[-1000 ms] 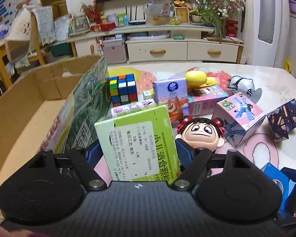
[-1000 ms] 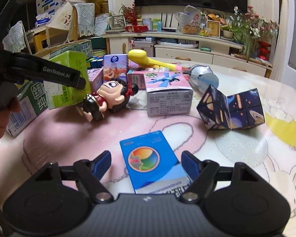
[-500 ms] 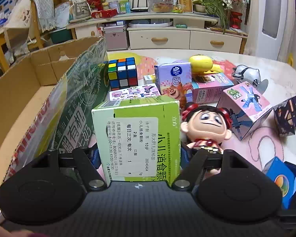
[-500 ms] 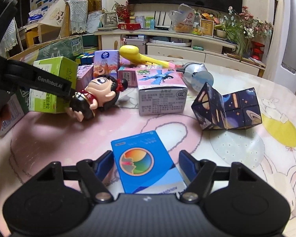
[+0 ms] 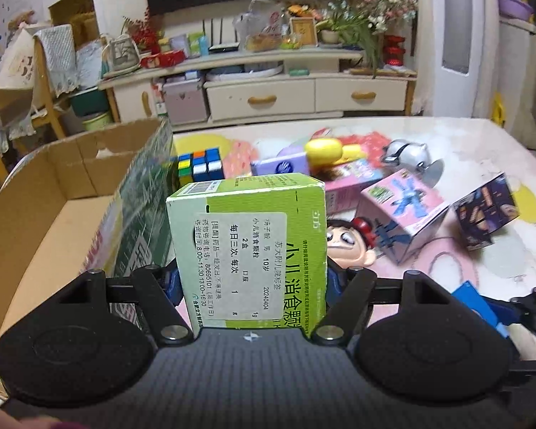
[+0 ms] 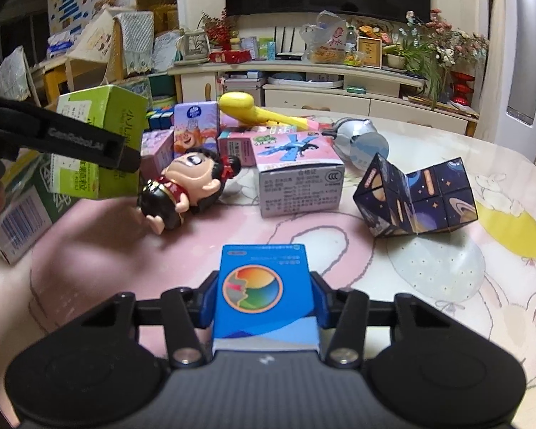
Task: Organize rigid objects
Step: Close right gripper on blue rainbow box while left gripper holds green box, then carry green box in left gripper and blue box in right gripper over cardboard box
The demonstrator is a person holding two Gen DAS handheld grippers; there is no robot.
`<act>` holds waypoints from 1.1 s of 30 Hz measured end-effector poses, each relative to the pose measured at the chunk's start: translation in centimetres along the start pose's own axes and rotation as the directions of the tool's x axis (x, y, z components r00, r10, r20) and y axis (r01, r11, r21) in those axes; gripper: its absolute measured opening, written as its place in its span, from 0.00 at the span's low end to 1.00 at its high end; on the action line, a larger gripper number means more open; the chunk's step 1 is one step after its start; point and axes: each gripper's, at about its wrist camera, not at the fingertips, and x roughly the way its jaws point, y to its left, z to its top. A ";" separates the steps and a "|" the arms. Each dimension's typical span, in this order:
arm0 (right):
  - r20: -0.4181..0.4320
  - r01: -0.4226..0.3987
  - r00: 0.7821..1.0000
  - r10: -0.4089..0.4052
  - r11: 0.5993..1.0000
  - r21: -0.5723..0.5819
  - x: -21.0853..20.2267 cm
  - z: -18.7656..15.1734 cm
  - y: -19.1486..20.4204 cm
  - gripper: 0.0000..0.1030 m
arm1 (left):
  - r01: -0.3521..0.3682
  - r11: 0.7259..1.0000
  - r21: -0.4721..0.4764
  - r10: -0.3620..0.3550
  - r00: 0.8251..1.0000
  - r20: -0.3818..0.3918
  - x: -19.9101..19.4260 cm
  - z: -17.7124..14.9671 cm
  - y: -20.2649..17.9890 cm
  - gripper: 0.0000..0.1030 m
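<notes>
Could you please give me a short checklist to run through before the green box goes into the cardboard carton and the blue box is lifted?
1. Left gripper shut on the green box: ok; its pads press both sides.
2. Green box off the table: ok; the right wrist view shows it raised above the doll.
3. Room in the cardboard carton: ok; the visible floor is bare, though part of it is hidden.
4. Right gripper around the blue box: ok; jaws closing, box between them.
5. Firm grip on the blue box: cannot tell.
6. Blue box apart from its neighbours: ok.
</notes>
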 end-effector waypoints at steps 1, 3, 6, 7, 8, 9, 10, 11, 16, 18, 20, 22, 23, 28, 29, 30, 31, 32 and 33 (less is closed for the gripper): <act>0.006 0.004 1.000 -0.004 1.000 0.001 -0.1 0.0 0.1 0.49 | 0.008 1.000 -0.001 -0.008 1.000 0.008 -0.2 0.1 0.1 0.85; 0.013 0.009 1.000 -0.009 1.000 0.012 -0.3 0.2 0.1 0.49 | 0.017 1.000 0.000 -0.017 1.000 0.023 -0.8 0.3 0.4 0.85; 0.017 0.003 1.000 -0.004 0.999 0.044 -0.7 0.5 0.1 0.49 | 0.031 0.999 -0.011 -0.030 0.999 0.043 -1.7 0.7 0.5 0.85; 0.020 0.000 1.000 -0.001 0.998 0.056 -0.9 0.6 0.2 0.49 | 0.035 0.999 -0.014 -0.034 0.998 0.054 -2.1 0.8 0.7 0.85; 0.024 -0.004 1.000 0.002 0.998 0.067 -1.1 0.8 0.3 0.49 | 0.036 0.999 -0.014 -0.035 0.997 0.067 -2.4 0.9 0.8 0.85; 0.029 -0.010 1.000 0.007 0.997 0.075 -1.3 1.0 0.5 0.49 | 0.034 0.999 -0.013 -0.033 0.996 0.078 -2.6 1.0 0.9 0.85; 0.034 -0.014 0.999 0.011 0.997 0.078 -1.5 1.2 0.7 0.49 | 0.032 0.999 -0.014 -0.030 0.995 0.091 -2.9 1.1 1.1 0.85; 0.040 -0.017 0.999 0.014 0.997 0.079 -1.8 1.5 1.0 0.49 | 0.032 0.999 -0.018 -0.030 0.994 0.101 -3.2 1.2 1.4 0.85; 0.063 -0.041 0.997 0.036 0.995 0.086 -2.6 3.1 2.6 0.49 | 0.038 0.998 -0.054 -0.030 0.990 0.141 -4.6 1.7 2.8 0.85; 0.077 -0.056 0.996 0.049 0.994 0.091 -3.0 3.9 3.2 0.49 | 0.039 0.997 -0.073 -0.027 0.988 0.155 -5.0 2.0 3.6 0.85; 0.095 -0.060 0.994 0.052 0.996 0.073 -3.5 4.7 4.2 0.49 | 0.035 0.995 -0.092 -0.019 0.986 0.167 -5.3 2.2 4.4 0.85; 0.111 -0.070 0.992 0.063 0.996 0.061 -3.7 5.7 5.1 0.49 | 0.025 0.993 -0.112 -0.005 0.984 0.176 -5.5 2.4 5.1 0.85; 0.121 -0.079 0.990 0.072 0.995 0.054 -3.9 6.2 5.7 0.49 | 0.019 0.992 -0.122 0.004 0.984 0.180 -5.6 2.5 5.5 0.85; 0.163 -0.122 0.980 0.117 0.992 0.017 -4.1 8.9 8.4 0.49 | -0.021 0.985 -0.174 0.053 0.982 0.182 -5.8 2.5 7.7 0.85; 0.172 -0.133 0.977 0.129 0.991 0.008 -4.0 9.5 9.1 0.49 | -0.031 0.983 -0.184 0.065 0.982 0.179 -5.6 2.5 8.2 0.85; 0.180 -0.141 0.974 0.139 0.990 0.000 -3.9 10.1 9.8 0.49 | -0.045 0.980 -0.192 0.079 0.981 0.175 -5.5 2.6 8.6 0.85; 0.186 -0.150 0.971 0.149 0.989 -0.007 -3.8 10.5 10.3 0.49 | -0.057 0.978 -0.200 0.093 0.981 0.171 -5.5 2.6 9.1 0.85; 0.191 -0.163 0.968 0.162 0.987 -0.013 -3.7 11.0 11.0 0.49 | -0.070 0.975 -0.209 0.106 0.981 0.165 -5.5 2.5 9.7 0.85; 0.196 -0.179 0.964 0.179 0.984 -0.020 -3.4 11.6 11.8 0.49 | -0.082 0.972 -0.219 0.118 0.980 0.159 -5.3 2.4 10.2 0.85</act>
